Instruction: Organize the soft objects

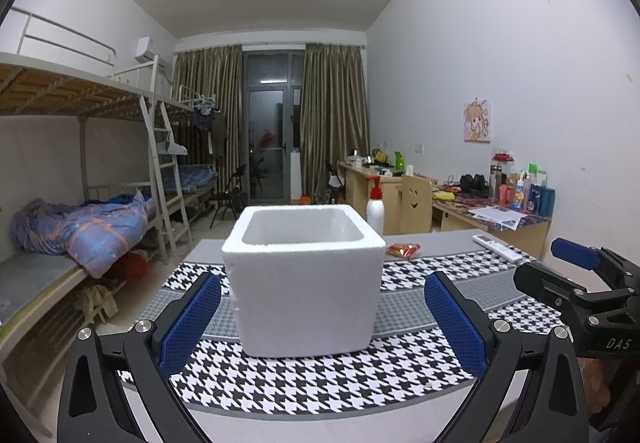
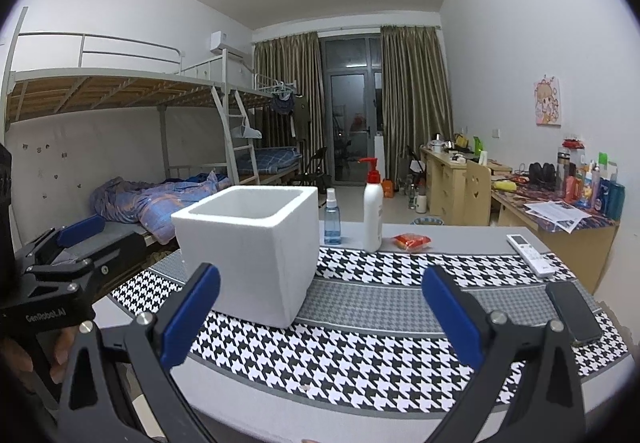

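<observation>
A white foam box (image 1: pixel 306 279) stands open-topped on the houndstooth mat (image 1: pixel 320 375); it also shows in the right wrist view (image 2: pixel 250 251). A small red-orange soft packet (image 1: pixel 403 249) lies behind the box on the grey table, and shows in the right wrist view (image 2: pixel 412 241) too. My left gripper (image 1: pixel 322 317) is open and empty, its blue pads either side of the box front, short of it. My right gripper (image 2: pixel 320 309) is open and empty, to the right of the box above the mat.
A white pump bottle (image 2: pixel 373 211) and a small blue spray bottle (image 2: pixel 332 219) stand behind the box. A white remote (image 2: pixel 530 254) and a black phone (image 2: pixel 574 313) lie at the right. Bunk beds stand left, cluttered desks right.
</observation>
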The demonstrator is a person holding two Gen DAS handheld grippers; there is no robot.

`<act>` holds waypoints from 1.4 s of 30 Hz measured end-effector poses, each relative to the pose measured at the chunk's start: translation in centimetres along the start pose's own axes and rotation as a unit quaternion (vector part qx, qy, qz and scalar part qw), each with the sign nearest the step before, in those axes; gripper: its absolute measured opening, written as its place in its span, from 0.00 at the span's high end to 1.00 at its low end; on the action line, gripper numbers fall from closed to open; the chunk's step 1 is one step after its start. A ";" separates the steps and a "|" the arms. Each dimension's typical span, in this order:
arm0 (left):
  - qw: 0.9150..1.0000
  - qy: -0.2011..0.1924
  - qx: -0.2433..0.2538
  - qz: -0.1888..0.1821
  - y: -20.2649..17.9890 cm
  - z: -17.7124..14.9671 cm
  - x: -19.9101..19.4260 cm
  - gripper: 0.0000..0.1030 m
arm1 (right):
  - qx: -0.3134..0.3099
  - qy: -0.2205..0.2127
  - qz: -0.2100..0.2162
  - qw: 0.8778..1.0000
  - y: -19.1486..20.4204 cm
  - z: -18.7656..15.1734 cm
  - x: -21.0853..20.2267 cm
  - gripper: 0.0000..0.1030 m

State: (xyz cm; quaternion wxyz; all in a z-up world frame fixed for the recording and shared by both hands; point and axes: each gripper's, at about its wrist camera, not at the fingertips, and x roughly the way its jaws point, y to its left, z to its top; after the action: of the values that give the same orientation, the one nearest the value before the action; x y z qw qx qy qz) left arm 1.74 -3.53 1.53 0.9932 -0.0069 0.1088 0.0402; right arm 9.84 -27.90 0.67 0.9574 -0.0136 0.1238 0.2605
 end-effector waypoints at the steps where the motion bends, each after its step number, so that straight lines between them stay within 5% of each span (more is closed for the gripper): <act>1: 1.000 0.001 0.000 -0.001 -0.1 0.0 0.0 0.01 | 0.001 0.000 0.000 1.000 0.0 -0.1 0.0 0.01; 42: 1.000 -0.002 0.009 0.004 -1.1 -0.9 -0.9 0.01 | -0.004 0.006 -0.010 1.000 0.1 -1.2 -0.3 0.01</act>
State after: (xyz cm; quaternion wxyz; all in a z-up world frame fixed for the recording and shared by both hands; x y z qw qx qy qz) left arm 0.75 -4.72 0.84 0.9933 0.0021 0.1075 0.0431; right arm 9.27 -28.07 -0.42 0.9591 -0.0199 0.1285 0.2514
